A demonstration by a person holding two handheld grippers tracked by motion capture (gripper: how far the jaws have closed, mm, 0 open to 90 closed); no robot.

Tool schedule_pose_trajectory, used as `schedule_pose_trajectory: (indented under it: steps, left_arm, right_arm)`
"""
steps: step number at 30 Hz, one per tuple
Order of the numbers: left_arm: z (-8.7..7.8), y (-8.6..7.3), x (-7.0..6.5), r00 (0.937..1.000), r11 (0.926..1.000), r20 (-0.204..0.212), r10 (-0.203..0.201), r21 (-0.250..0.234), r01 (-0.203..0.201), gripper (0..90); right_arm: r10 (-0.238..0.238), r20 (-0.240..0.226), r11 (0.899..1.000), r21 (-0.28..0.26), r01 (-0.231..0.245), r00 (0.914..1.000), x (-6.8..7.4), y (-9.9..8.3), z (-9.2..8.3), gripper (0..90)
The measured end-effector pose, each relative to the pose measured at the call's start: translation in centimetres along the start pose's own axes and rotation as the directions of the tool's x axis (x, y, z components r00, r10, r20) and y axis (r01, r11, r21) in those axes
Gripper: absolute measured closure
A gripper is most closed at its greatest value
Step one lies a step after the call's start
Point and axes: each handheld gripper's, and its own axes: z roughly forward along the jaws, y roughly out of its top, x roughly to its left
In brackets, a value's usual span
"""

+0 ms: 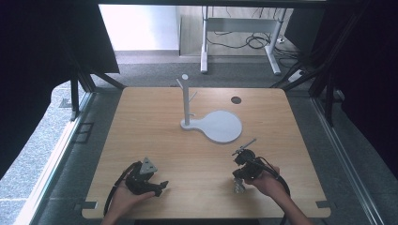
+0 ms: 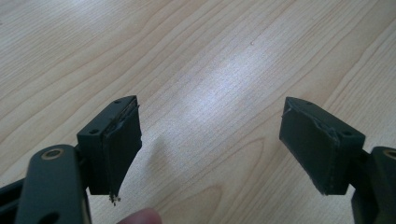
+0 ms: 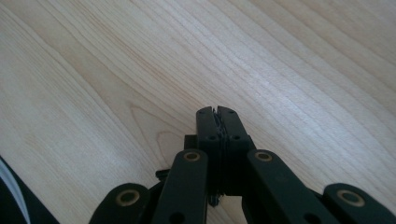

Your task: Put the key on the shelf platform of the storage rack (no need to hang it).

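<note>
A wooden bench (image 1: 155, 122) seen from above. Near its front edge, left of centre, a hand holds the left gripper (image 2: 210, 140), its jaws spread wide over bare wood with nothing between them. Near the front edge, right of centre, the other hand holds the right gripper (image 3: 217, 112), its jaws pressed together on nothing, low over the wood. Toward the back edge, around the middle, a white stand (image 1: 187, 101) rises from a round white base (image 1: 223, 126). A small dark disc (image 1: 236, 100) lies near the back right corner.
</note>
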Motion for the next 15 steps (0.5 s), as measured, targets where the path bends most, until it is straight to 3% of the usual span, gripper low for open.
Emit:
schedule_pose_trajectory:
  steps: [15]
  left_arm:
    - [-0.1, 0.0, 0.0, 1.0, 1.0, 0.0, 0.003, -0.001, -0.003, 21.1]
  right_arm:
    - [-0.016, 0.012, 0.999, -0.031, 0.016, 0.9998, -0.1, 0.1, -2.5, 89.5]
